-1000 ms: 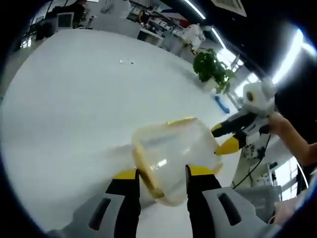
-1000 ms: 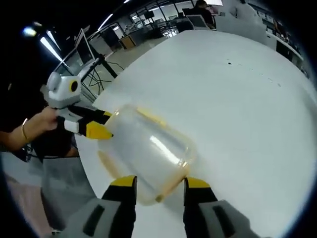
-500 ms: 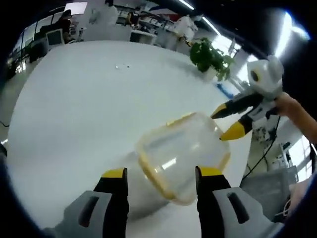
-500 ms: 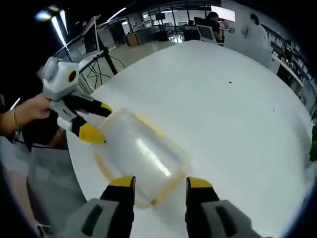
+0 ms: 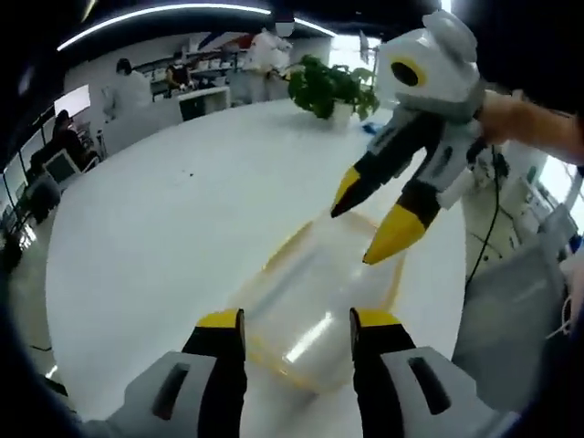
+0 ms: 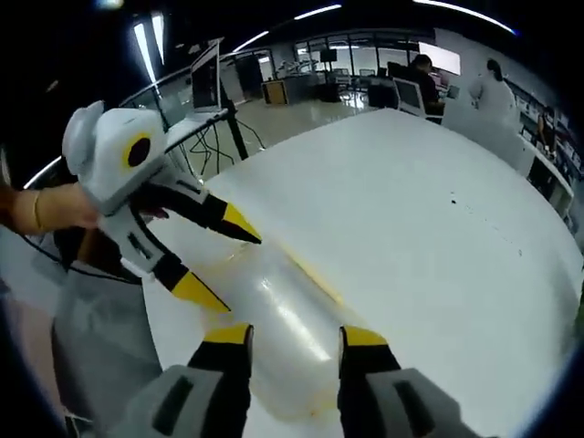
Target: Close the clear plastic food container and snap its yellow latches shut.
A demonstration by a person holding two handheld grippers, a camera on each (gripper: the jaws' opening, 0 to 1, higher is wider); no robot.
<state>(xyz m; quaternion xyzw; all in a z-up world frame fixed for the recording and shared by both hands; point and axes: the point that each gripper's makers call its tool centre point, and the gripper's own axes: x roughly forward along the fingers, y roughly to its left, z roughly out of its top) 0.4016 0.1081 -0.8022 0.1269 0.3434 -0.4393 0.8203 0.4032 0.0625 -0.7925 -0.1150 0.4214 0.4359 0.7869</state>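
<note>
Bright open office behind, desks and a green potted plant (image 5: 326, 87) at the upper middle, and a broad white round table (image 5: 173, 228) below. Low centre in the left gripper view lies the clear plastic food container with yellow trim (image 5: 315, 306), just past my left gripper (image 5: 297, 324), jaws spread wide and empty. My right gripper (image 6: 286, 338) is wide too, container (image 6: 274, 333) between its tips. Lid looks seated, I judge; next I need a jaw tip pressing a yellow latch down.
</note>
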